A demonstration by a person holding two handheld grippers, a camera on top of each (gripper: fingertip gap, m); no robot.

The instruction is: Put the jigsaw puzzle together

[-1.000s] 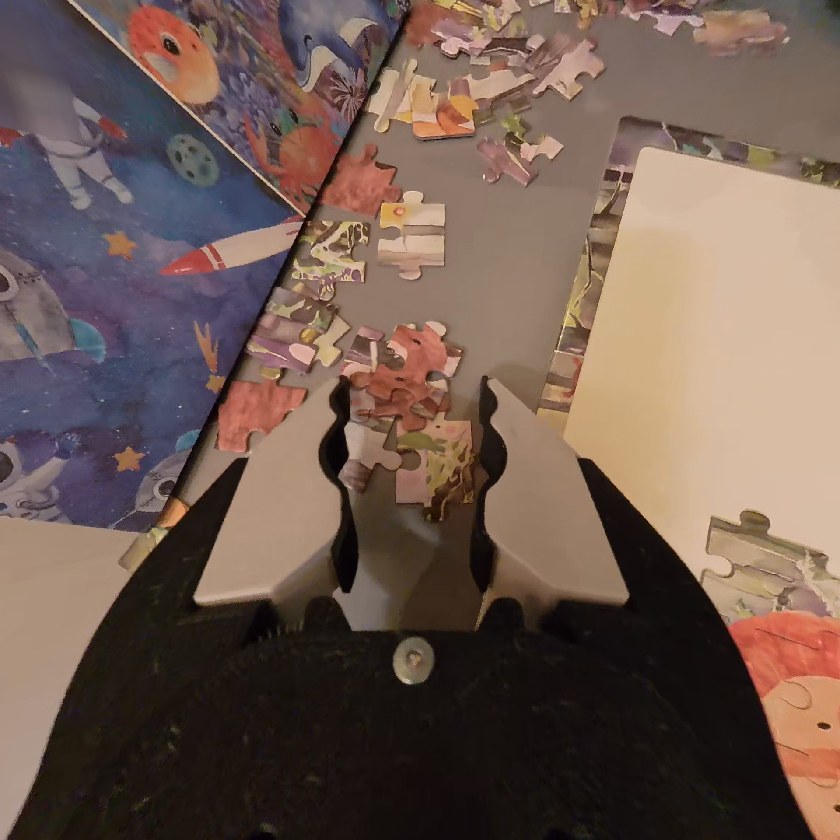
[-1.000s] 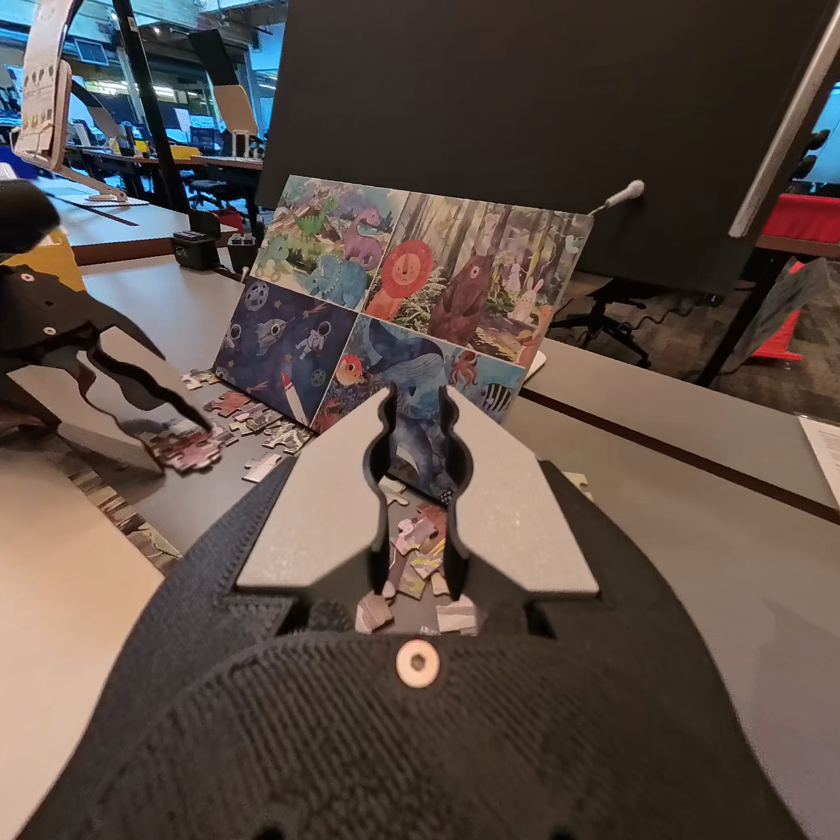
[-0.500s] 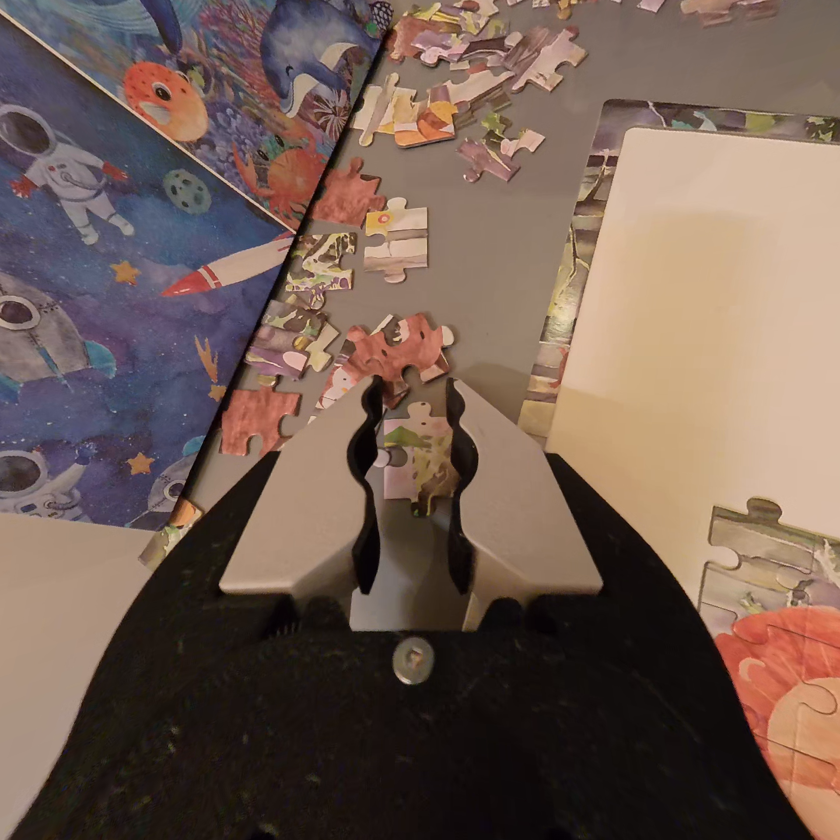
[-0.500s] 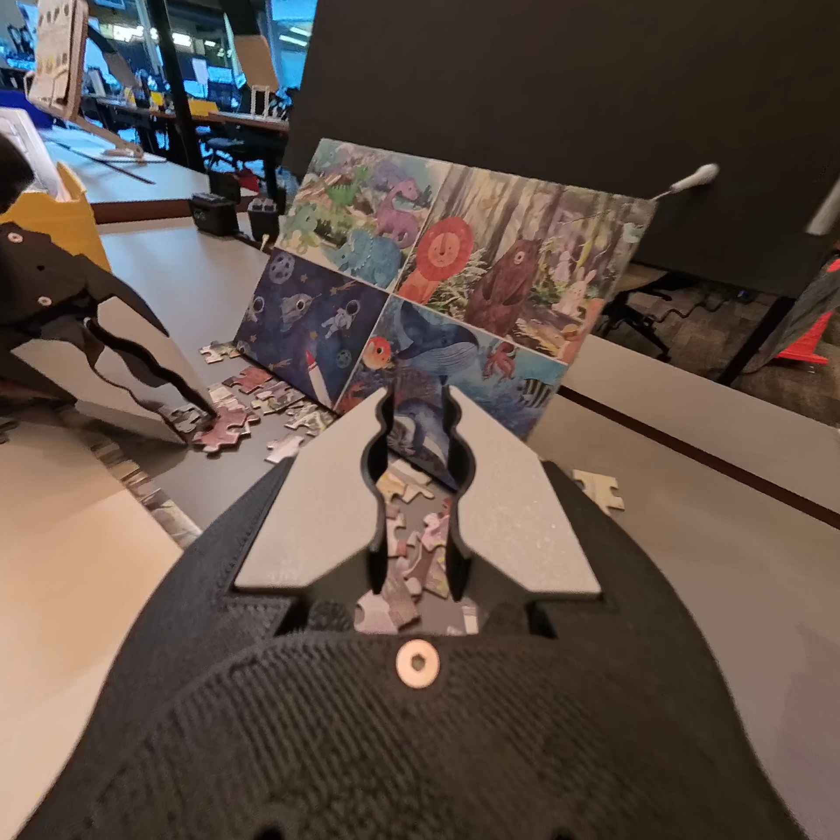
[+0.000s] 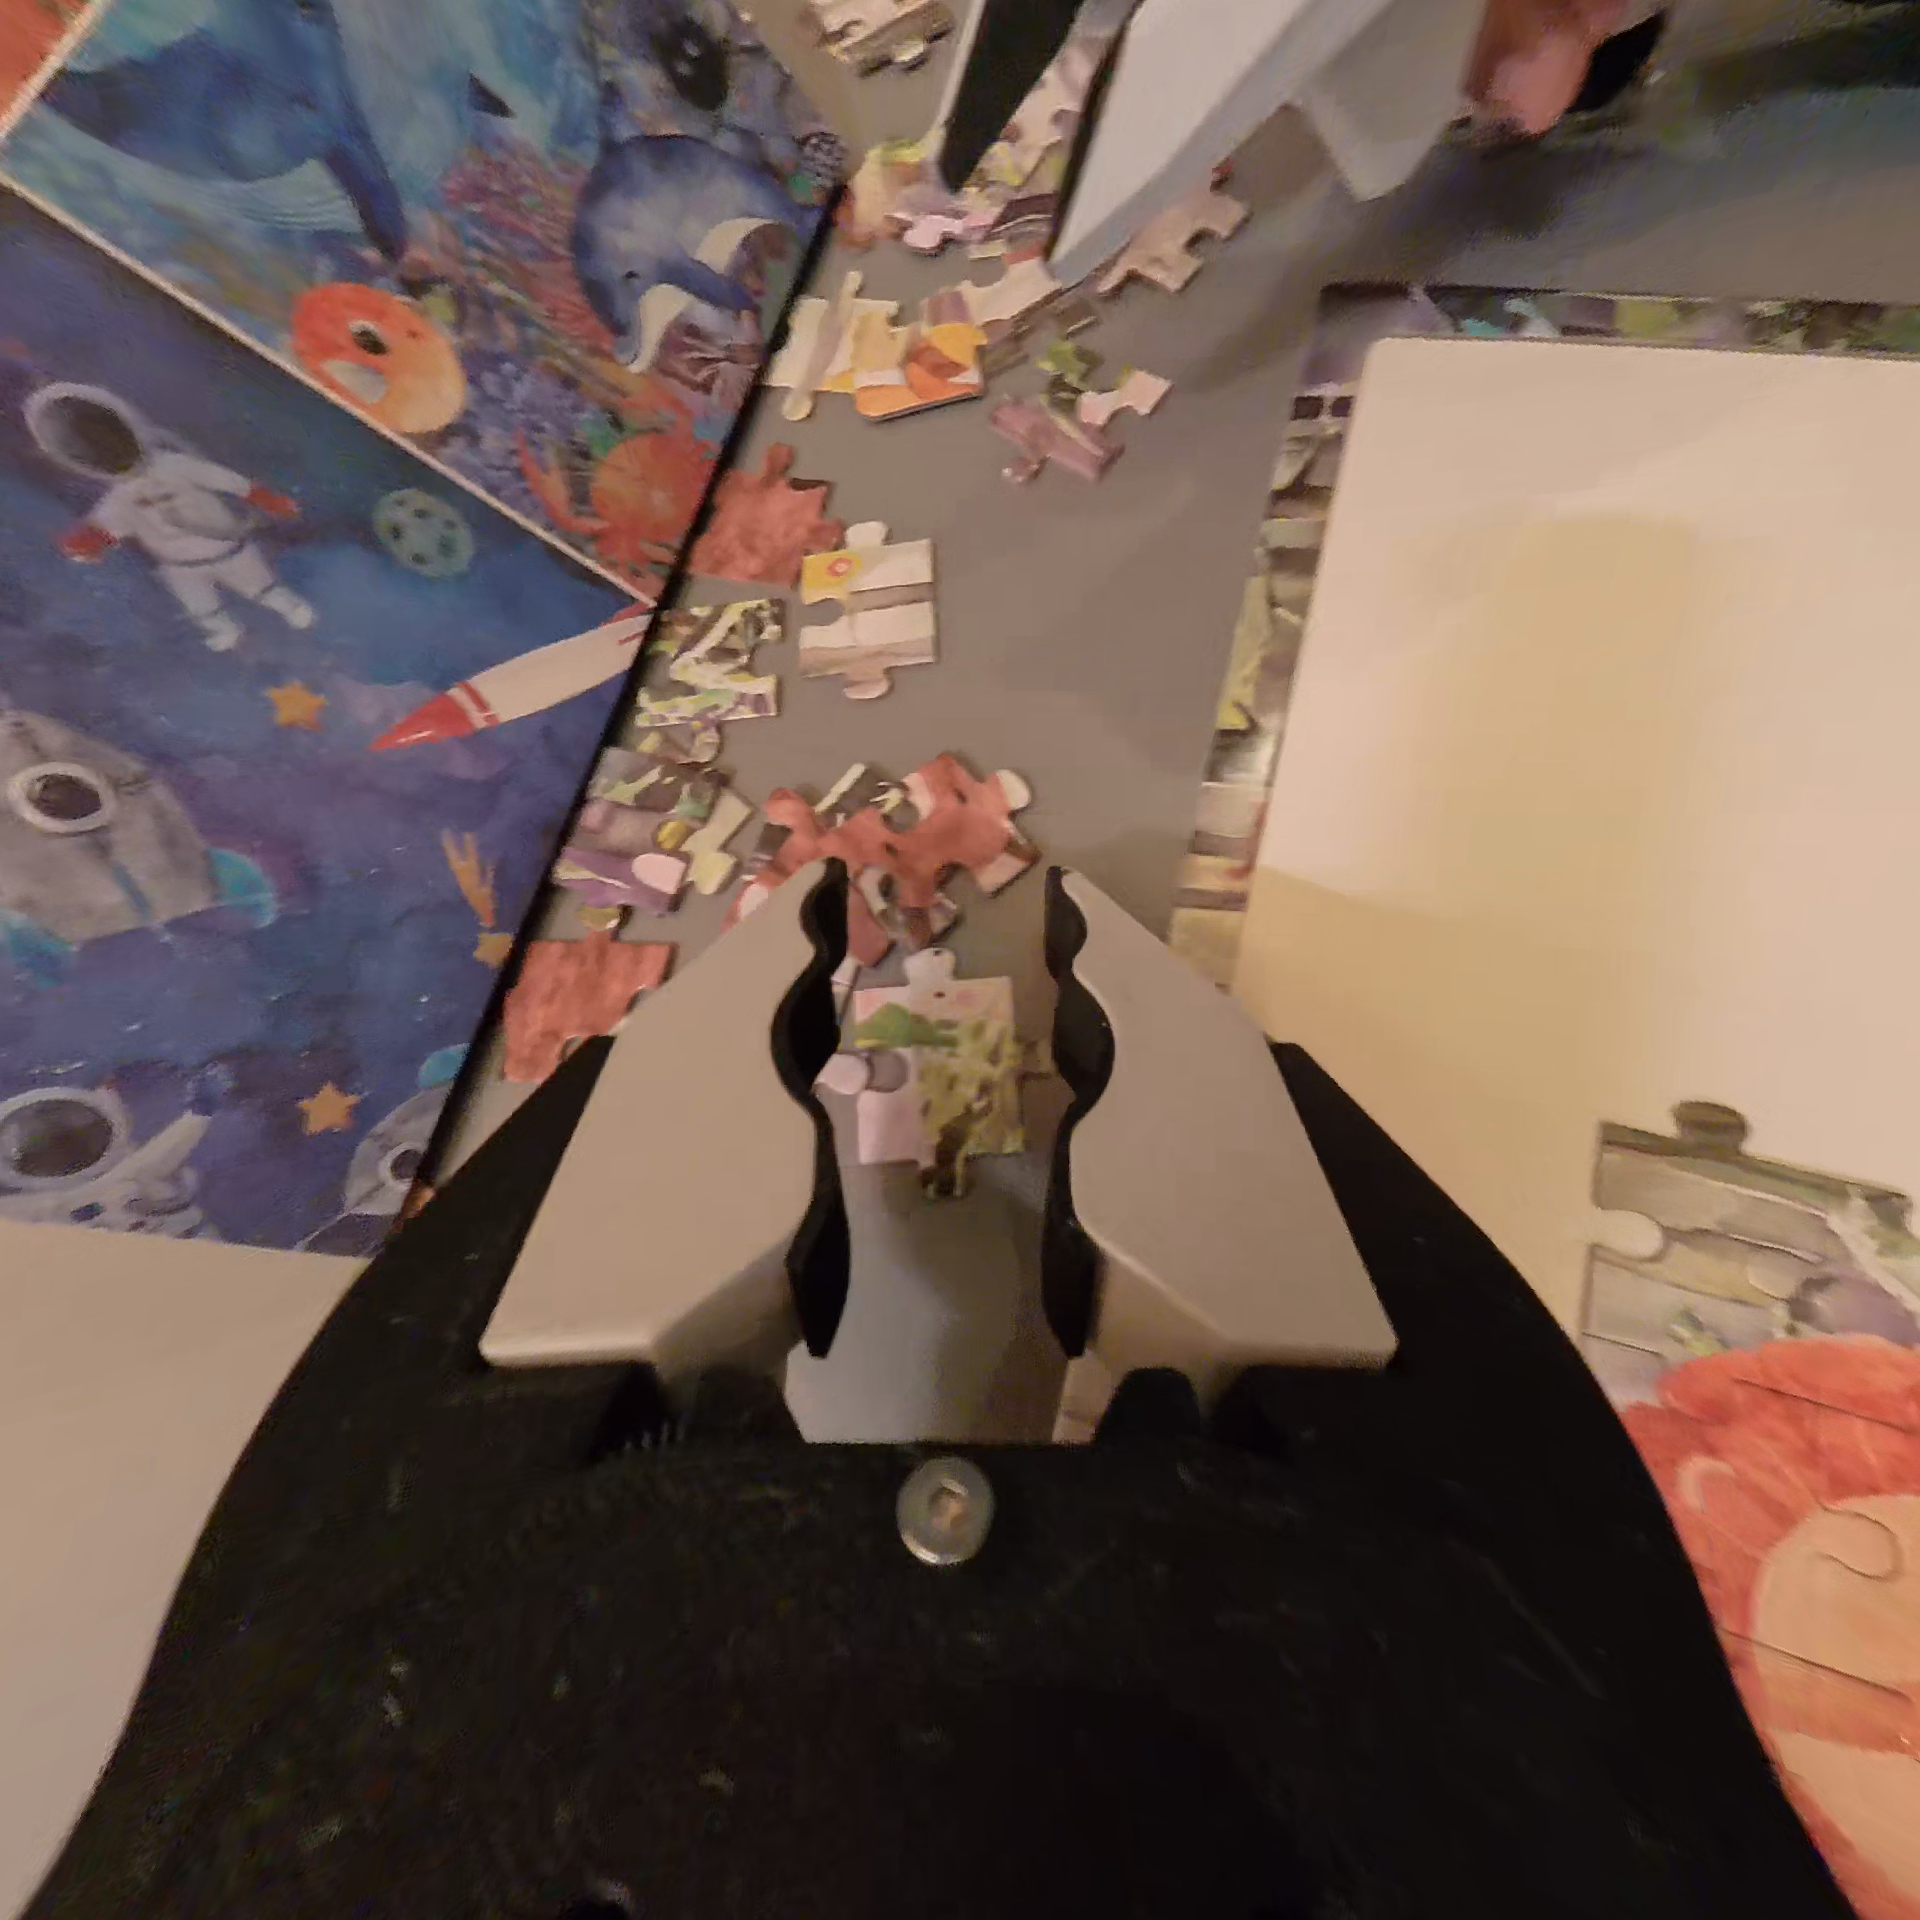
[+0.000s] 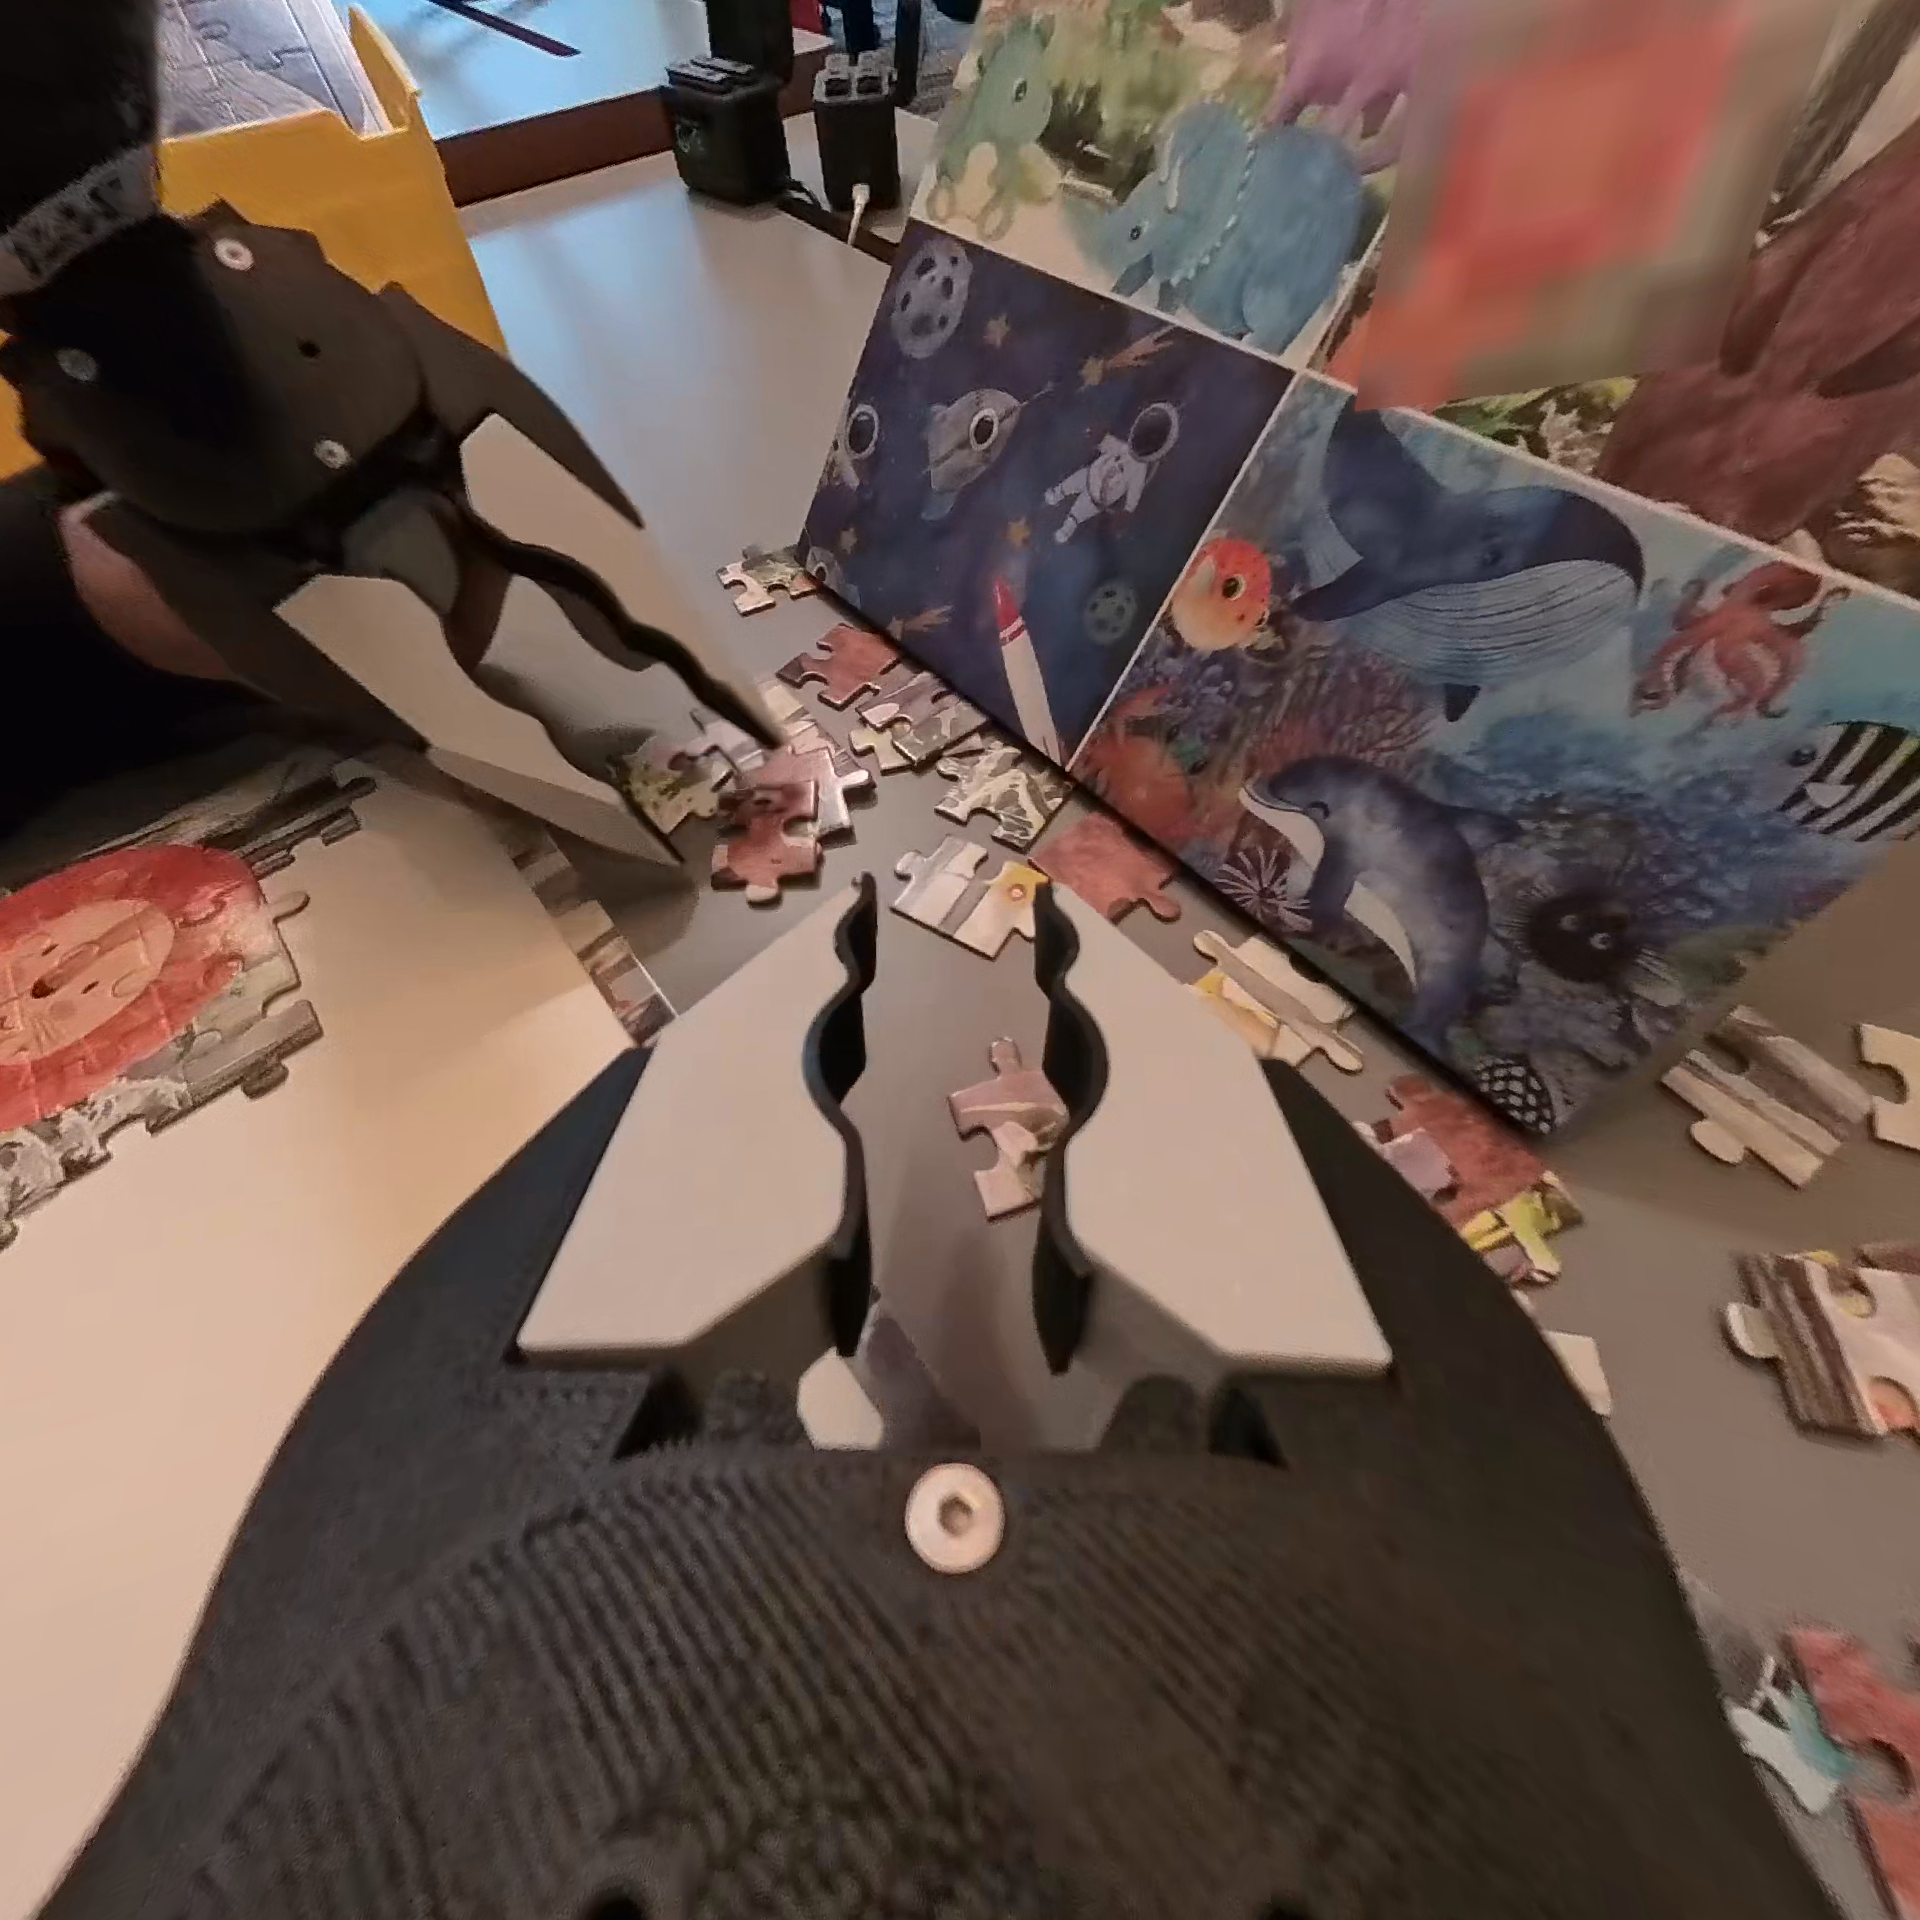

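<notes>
My left gripper (image 5: 943, 878) is open, low over the grey table. A green and pink puzzle piece (image 5: 935, 1081) lies flat between its fingers, with brown pieces (image 5: 914, 831) at the tips. It also shows in the right wrist view (image 6: 717, 795), straddling that piece (image 6: 665, 779). My right gripper (image 6: 951, 899) is open and empty above a pinkish piece (image 6: 1008, 1122) that lies beside its right finger. The puzzle tray (image 5: 1236, 665) has a white base and holds the assembled lion section (image 5: 1766, 1455), which also shows in the right wrist view (image 6: 114, 966).
The puzzle box (image 5: 260, 623) with its space and sea pictures stands tilted along the left and shows in the right wrist view (image 6: 1455, 675). Several loose pieces (image 5: 862, 623) lie between box and tray. A yellow box (image 6: 312, 177) and black chargers (image 6: 727, 125) sit farther back.
My left gripper narrowed over the green piece, then opened wider again. My right gripper tipped down from facing the box to the loose pieces and opened wider; it now shows at the top of the left view.
</notes>
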